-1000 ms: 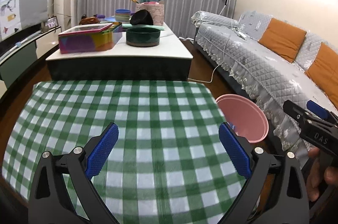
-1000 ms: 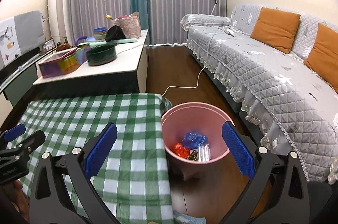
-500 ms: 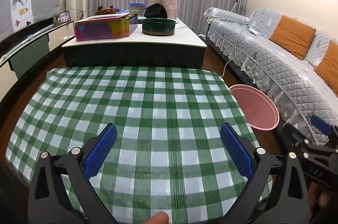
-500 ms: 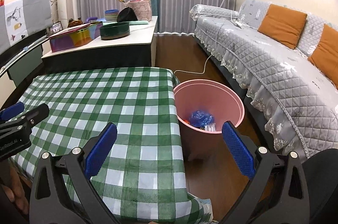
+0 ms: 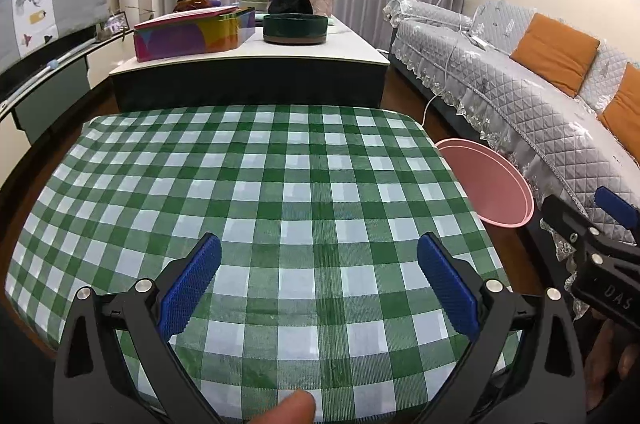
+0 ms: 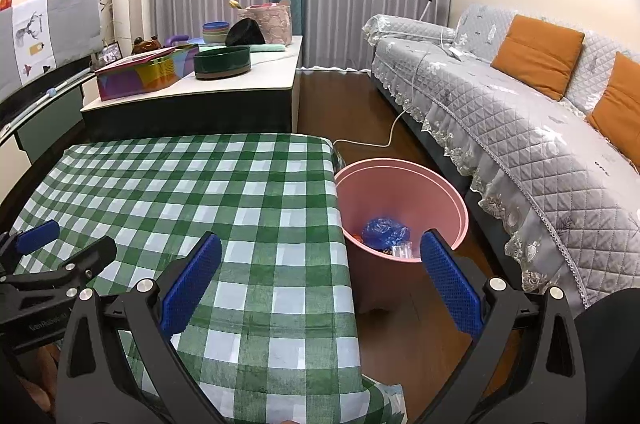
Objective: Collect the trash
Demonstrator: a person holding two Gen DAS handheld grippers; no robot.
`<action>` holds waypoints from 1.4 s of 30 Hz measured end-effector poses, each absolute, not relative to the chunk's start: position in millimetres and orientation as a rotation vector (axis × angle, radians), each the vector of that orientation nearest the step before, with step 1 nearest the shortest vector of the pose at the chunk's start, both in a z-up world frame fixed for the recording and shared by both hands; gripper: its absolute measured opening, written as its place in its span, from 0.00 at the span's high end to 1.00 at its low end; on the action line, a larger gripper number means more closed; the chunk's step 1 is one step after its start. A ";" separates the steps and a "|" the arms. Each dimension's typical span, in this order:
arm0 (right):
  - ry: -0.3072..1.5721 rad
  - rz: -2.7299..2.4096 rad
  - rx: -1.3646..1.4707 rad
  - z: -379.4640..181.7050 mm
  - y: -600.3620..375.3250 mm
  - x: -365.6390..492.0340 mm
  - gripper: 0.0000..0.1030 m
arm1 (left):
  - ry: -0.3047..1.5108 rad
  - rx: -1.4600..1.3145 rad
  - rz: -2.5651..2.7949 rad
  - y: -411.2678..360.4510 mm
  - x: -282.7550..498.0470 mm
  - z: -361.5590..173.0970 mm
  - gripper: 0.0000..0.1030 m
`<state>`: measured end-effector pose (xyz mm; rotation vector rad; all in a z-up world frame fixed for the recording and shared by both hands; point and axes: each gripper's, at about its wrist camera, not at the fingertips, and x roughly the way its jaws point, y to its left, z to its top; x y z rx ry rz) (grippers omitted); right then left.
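Both grippers have drawn back and risen over the last second, so the whole green checked tablecloth [image 5: 280, 208] now shows in the left wrist view where only its near part showed, and the pink bin [image 6: 404, 184] has slid further off under the right one. Left gripper [image 5: 318, 284] hangs over the near edge of the cloth, jaws spread wide with nothing between the blue pads. Right gripper [image 6: 320, 282] hangs past the near right corner of the cloth, jaws likewise spread and empty, with the bin between and beyond its fingers.

Trash now lies in the bin, which stands on the floor just beside the right edge of the table, between it and the grey sofa [image 6: 520, 128]: a blue crumpled wrapper [image 6: 386, 230] on top, a clear piece and something reddish beneath. No scrap is visible on the cloth in either view.

My reading is that the collecting is finished, or nearly, and the hands are in retreat. Any next move calls only for a last look along the edges of the cloth for a missed piece; otherwise, rest
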<state>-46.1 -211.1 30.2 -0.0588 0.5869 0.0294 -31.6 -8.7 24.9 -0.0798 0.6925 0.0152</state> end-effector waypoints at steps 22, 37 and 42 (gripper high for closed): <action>0.597 0.006 -0.055 27.0 -217.9 -41.9 0.05 | 0.695 -0.086 0.016 -9.7 -26.4 21.5 0.08; 0.598 0.005 -0.054 26.6 -218.1 -41.3 0.05 | 0.699 -0.086 0.013 -9.9 -25.7 22.0 0.08; 0.601 0.005 -0.059 25.7 -218.4 -40.9 0.05 | 0.697 -0.088 0.011 -9.7 -25.7 22.2 0.08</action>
